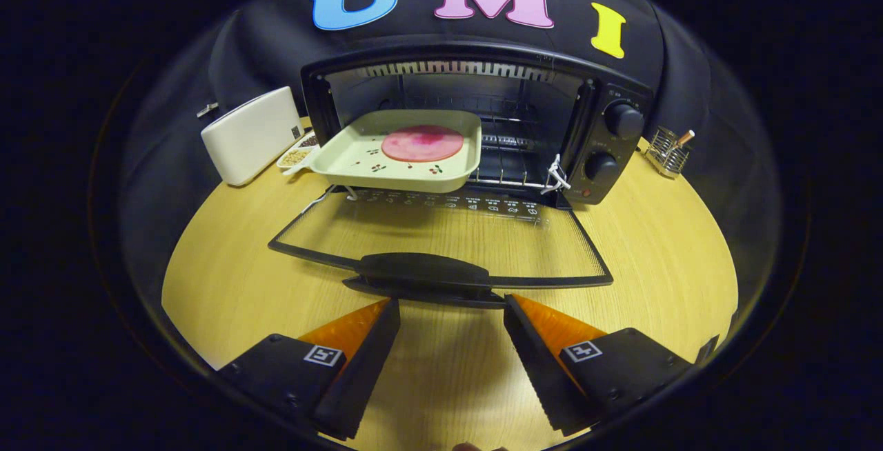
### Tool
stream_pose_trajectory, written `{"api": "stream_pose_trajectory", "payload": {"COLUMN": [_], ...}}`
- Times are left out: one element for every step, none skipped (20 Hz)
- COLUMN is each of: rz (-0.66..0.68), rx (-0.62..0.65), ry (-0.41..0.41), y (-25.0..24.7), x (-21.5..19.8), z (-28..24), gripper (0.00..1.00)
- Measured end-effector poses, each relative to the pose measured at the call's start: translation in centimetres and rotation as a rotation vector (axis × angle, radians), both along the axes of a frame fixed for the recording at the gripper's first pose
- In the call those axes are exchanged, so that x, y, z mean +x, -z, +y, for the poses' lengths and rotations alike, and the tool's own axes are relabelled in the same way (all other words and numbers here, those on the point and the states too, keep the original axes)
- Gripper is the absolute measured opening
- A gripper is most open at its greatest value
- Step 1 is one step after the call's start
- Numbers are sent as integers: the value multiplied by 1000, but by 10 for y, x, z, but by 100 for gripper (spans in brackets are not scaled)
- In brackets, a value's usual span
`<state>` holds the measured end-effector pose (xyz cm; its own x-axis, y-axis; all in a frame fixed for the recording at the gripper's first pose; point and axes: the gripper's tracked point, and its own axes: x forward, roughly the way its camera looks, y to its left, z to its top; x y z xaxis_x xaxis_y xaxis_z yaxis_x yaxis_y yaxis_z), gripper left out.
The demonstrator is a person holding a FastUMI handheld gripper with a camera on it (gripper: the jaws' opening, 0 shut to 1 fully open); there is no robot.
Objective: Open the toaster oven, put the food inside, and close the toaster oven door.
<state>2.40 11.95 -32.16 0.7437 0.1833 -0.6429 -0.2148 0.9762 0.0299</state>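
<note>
A: what's hard to see?
B: the toaster oven [476,127] back wall is dark. One tray [397,151] with one pink food slice [422,143] sits half in on the rack. Door [441,244] is flat on the worktop [648,244], handle [424,273] nearest.
A: jaws?
B: gripper [452,313] spread wide, holding nothing, just short of that handle.

Mount: fisheye camera riding on the tongs [452,313], whose two fingers, spread apart with nothing between them, show at its lower edge.
Facing: forward along the fingers, tilted slightly down over the pale wooden table [655,230].
Aim: straight into the open front of the black metal toaster oven [614,134].
Nearness: close; the oven's lowered glass door [441,237] lies just ahead of the fingertips.
Height: a little above the door handle.
</note>
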Motion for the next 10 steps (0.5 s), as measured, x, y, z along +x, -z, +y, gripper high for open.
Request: {"api": "stream_pose_trajectory", "payload": {"rz": [-16, -30, -47, -60, -75, -87, -96, -107, -120, -130], "rx": [7, 13, 18, 19, 18, 17, 22, 31, 43, 57], "ry": [-6, -8, -14, -21, -29, -35, -35, -27, -18, -11], "y": [-12, -21, -34, -44, -53, -61, -69, -77, -86, -95], "x": [2, 4, 8, 11, 17, 22, 28, 33, 41, 48], "z": [0, 0, 1, 2, 2, 2, 2, 2, 3, 5], "gripper": [100, 100, 100, 100, 100, 100, 100, 100, 100, 100]}}
